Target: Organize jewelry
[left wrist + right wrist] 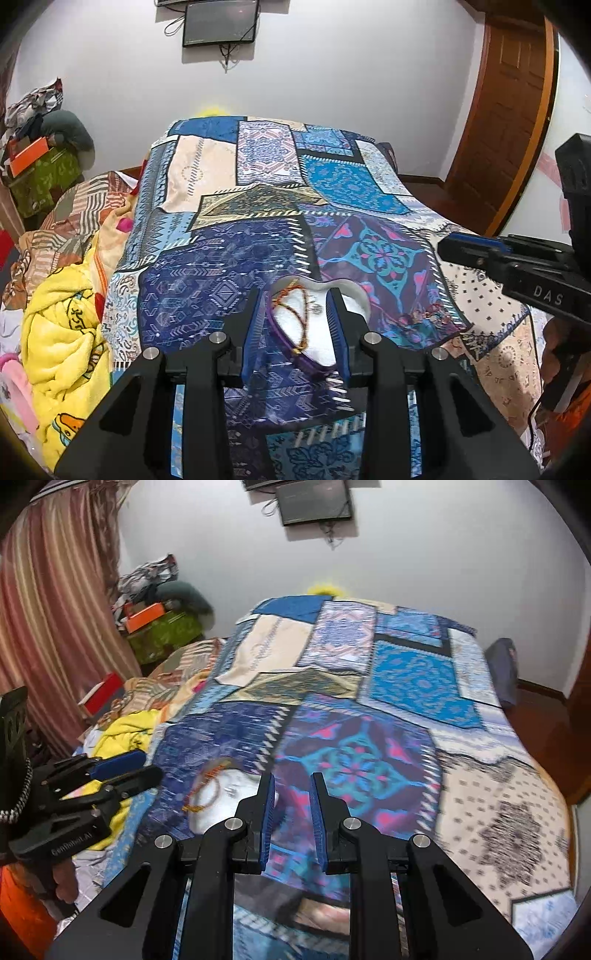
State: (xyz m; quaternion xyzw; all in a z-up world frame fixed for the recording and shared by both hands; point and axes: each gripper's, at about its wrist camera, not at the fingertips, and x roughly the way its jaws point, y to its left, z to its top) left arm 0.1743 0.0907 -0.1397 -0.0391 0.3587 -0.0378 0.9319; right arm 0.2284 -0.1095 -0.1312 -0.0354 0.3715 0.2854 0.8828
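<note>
A white heart-shaped dish [356, 295] sits on the patterned bedspread [229, 266]. Across it lie a purple bracelet [286, 339], an orange braided cord bracelet [303, 317] and a small silver piece [317, 309]. My left gripper [295, 301] is open, its fingers either side of the dish, above the bracelets. In the right wrist view the dish [236, 786] is blurred, with the orange bracelet [205, 788] on it. My right gripper [293, 788] is open and empty, right of the dish. It shows in the left view [480, 251] at the right; the left gripper [122, 768] shows at the right view's left edge.
The bed is covered in a blue patchwork spread. Yellow and orange blankets [62, 332] are heaped along its left side. A green box with an orange box [33, 158] stands in the far left corner. A wooden door [506, 110] is at the right, a curtain [48, 609] at the left.
</note>
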